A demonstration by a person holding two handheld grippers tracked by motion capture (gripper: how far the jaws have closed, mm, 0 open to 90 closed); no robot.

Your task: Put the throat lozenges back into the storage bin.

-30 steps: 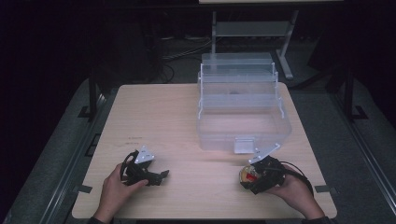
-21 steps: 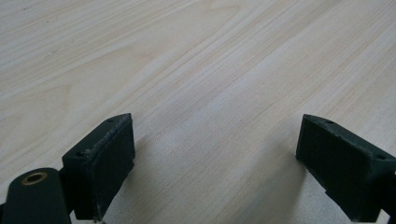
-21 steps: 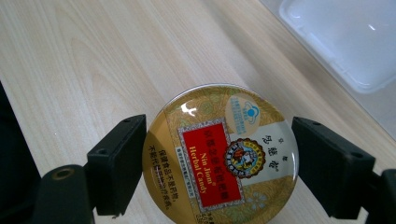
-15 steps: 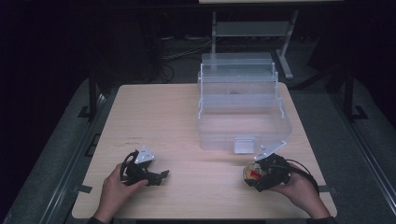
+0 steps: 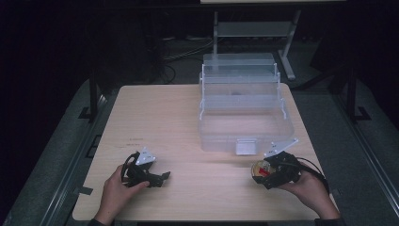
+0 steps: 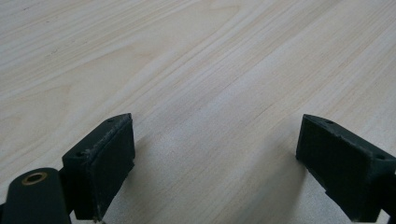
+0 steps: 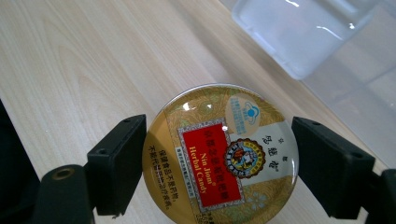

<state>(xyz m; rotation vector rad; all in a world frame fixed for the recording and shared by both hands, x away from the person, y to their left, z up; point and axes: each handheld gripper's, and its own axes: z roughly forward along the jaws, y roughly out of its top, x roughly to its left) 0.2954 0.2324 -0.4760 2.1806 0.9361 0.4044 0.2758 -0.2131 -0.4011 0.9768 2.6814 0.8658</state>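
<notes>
A round gold candy tin (image 7: pixel 219 156) with a red label sits between the black jaws of my right gripper (image 7: pixel 219 175), and both pads press on its rim. In the high view the tin (image 5: pixel 259 170) and the right gripper (image 5: pixel 263 175) are near the table's front right, just in front of the clear box. My left gripper (image 5: pixel 162 178) rests at the front left in a hand. Its jaws (image 6: pixel 215 154) stand wide open over bare wood with nothing between them.
A clear plastic tiered box (image 5: pixel 244 108) stands open at the back right of the wooden table (image 5: pixel 160 122); its front latch (image 7: pixel 303 37) is close to the tin. Dark floor and a metal stand lie beyond the table.
My right gripper has drifted a little to the right and slightly up with the tin in it. The left gripper has stayed put.
</notes>
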